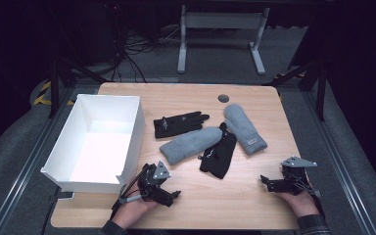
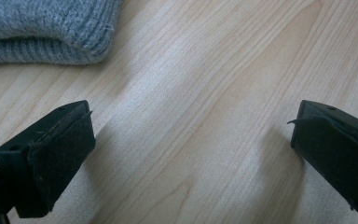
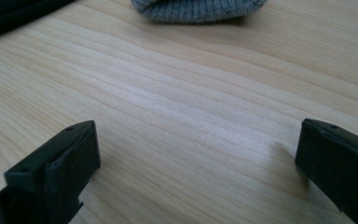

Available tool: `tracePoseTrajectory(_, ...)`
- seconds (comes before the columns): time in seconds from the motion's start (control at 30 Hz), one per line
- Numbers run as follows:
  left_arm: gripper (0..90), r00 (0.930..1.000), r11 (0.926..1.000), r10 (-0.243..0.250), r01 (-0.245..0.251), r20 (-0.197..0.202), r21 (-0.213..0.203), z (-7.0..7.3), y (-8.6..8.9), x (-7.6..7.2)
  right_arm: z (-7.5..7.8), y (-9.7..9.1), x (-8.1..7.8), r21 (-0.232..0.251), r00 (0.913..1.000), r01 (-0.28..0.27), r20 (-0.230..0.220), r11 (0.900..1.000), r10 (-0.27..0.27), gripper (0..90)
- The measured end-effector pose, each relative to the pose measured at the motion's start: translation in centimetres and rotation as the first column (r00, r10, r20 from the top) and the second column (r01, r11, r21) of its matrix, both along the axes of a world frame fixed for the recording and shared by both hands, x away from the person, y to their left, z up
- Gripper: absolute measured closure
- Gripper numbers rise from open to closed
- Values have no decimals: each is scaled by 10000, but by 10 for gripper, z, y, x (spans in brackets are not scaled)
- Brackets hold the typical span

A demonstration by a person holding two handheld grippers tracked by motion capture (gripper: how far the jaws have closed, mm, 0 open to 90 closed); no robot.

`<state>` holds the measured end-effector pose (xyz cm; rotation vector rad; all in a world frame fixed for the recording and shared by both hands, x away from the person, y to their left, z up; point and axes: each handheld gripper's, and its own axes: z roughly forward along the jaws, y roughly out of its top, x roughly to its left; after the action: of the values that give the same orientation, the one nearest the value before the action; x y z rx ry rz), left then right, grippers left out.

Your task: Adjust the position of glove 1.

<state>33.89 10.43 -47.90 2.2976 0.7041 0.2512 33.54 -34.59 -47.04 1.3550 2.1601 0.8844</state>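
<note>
Near the table's (image 1: 254, 205) front edge, both the left gripper (image 1: 172, 197) and right gripper (image 1: 266, 182) stand wide apart, empty; the nearer grey mitten (image 1: 188, 144) lies mid-table, beyond them.

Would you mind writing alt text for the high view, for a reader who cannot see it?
Two grey mittens and two black gloves lie in a loose cluster on a wooden table, beside an empty white box at its left. At the near edge, a person's hands rest an open left gripper and right gripper on the tabletop, holding nothing.
</note>
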Motion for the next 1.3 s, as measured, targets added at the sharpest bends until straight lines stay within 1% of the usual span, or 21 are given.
tracePoseTrajectory(0.17,0,10000,10000,-64,64,9,-15,0,0,0,0,0,1,-20,9999,-88,-53,10000,88,1)
tracePoseTrajectory(0.2,0,10000,10000,-54,54,-14,-5,0,0,0,1,0,2,-38,9999,-124,-99,9999,124,20)
tracePoseTrajectory(0.3,0,10000,10000,-93,93,-7,-21,0,0,1,6,-2,3,-91,9997,-123,-205,9999,121,126)
tracePoseTrajectory(0.33,0,10000,10000,-93,93,-7,-21,0,0,1,6,-2,3,-91,9997,-123,-205,9999,121,126)
tracePoseTrajectory(0.37,0,10000,10000,-95,95,2,-19,0,0,1,7,-2,3,-183,9998,-100,-187,9998,96,161)
tracePoseTrajectory(0.4,0,10000,9999,-99,99,2,-18,0,0,1,12,-2,4,-124,9997,-204,-156,9997,202,210)
tracePoseTrajectory(0.47,0,10000,10000,-98,98,-1,-16,0,0,1,15,-1,5,-191,9991,-397,-134,9990,395,276)
tracePoseTrajectory(0.5,0,9999,9999,-101,101,-6,-17,0,0,1,17,0,6,-136,9989,-452,-119,9989,451,315)
tracePoseTrajectory(0.53,0,9999,9999,-101,101,-6,-17,0,0,1,17,0,6,-136,9989,-452,-119,9989,451,315)
tracePoseTrajectory(0.57,0,9999,9999,-101,101,-10,-1,0,0,1,18,1,6,-59,9985,-541,-127,9985,540,359)
tracePoseTrajectory(0.63,0,10000,10000,-95,95,-12,-4,0,0,1,24,3,9,137,9970,-749,-174,9971,752,500)
tracePoseTrajectory(0.73,0,9999,9999,-116,116,-24,-18,0,0,1,29,4,14,179,9952,-963,-166,9952,966,626)
tracePoseTrajectory(0.8,0,9999,9999,-150,150,-18,2,0,-1,1,33,6,18,361,9928,-1186,-107,9923,1190,719)
tracePoseTrajectory(0.83,0,9999,9999,-165,165,-19,-3,0,-1,1,34,7,19,394,9927,-1202,-82,9920,1206,767)
tracePoseTrajectory(0.93,0,9998,9998,-192,192,-13,-26,0,-1,1,39,10,24,425,9900,-1412,6,9891,1413,861)
tracePoseTrajectory(1.03,1,9990,9990,-442,442,3,-22,0,0,2,44,12,30,520,9876,-1570,120,9862,1566,896)
tracePoseTrajectory(1.13,0,9988,9988,-488,488,9,-25,0,0,2,48,12,38,645,9862,-1656,144,9841,1650,898)
tracePoseTrajectory(1.3,0,9987,9987,-503,503,7,-35,0,0,2,52,13,51,785,9854,-1689,344,9825,1666,897)
